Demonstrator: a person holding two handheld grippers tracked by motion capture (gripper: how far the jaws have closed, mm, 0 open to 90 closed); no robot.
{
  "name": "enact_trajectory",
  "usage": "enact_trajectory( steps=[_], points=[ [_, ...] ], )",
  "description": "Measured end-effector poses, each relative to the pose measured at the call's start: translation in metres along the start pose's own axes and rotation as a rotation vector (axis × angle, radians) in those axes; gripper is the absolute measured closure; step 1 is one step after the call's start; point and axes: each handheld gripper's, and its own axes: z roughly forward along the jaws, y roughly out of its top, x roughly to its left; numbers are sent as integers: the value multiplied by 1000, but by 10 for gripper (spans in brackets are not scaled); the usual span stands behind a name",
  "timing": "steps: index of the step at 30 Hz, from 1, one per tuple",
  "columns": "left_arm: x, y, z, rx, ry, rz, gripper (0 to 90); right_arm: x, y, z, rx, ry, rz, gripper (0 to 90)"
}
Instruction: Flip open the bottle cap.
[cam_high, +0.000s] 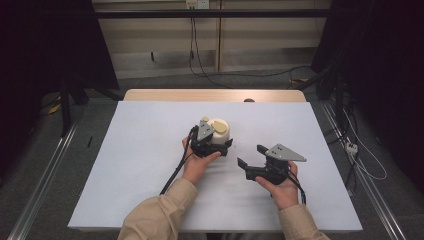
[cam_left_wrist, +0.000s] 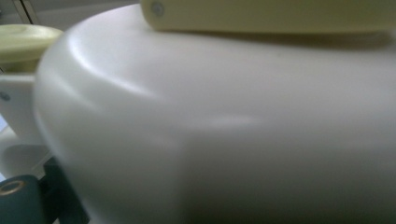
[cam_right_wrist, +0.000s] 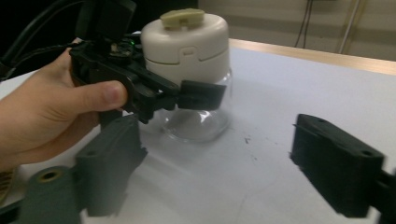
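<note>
One jar (cam_high: 219, 131) stands upright near the middle of the bench (cam_high: 140, 165), its long axis vertical and its cream lid up. The left gripper (cam_right_wrist: 201, 95) has its jaws clamped on the jar's clear body. The right gripper (cam_high: 252, 156), beside it, has its jaws wide apart, holding nothing.

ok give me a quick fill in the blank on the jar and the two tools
1. The jar has a clear body and a white ____.
2. The left tool is closed on the ____.
3. The right tool has ____ jaws with nothing between them.
4. The jar stands ____ on the table.

Missing words: lid; jar; open; upright
</note>
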Motion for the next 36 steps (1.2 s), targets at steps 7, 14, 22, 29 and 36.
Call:
enact_trajectory(
  steps=[7, 14, 22, 29, 36],
  points=[
    [0, 0, 0, 1, 3, 1, 51, 2, 14, 6, 8, 27, 7, 409],
    [-1, 0, 0, -2, 3, -5, 51, 3, 24, 13, 7, 56, -11, 596],
    [0, 0, 0, -2, 4, -2, 51, 9, 34, 26, 36, 69, -45, 769],
    [-1, 0, 0, -2, 4, -1, 51, 13, 41, 36, 59, 65, -57, 896],
    [-1, 0, 0, -2, 5, -1, 51, 14, 48, 43, 89, 69, -39, 900]
  ],
)
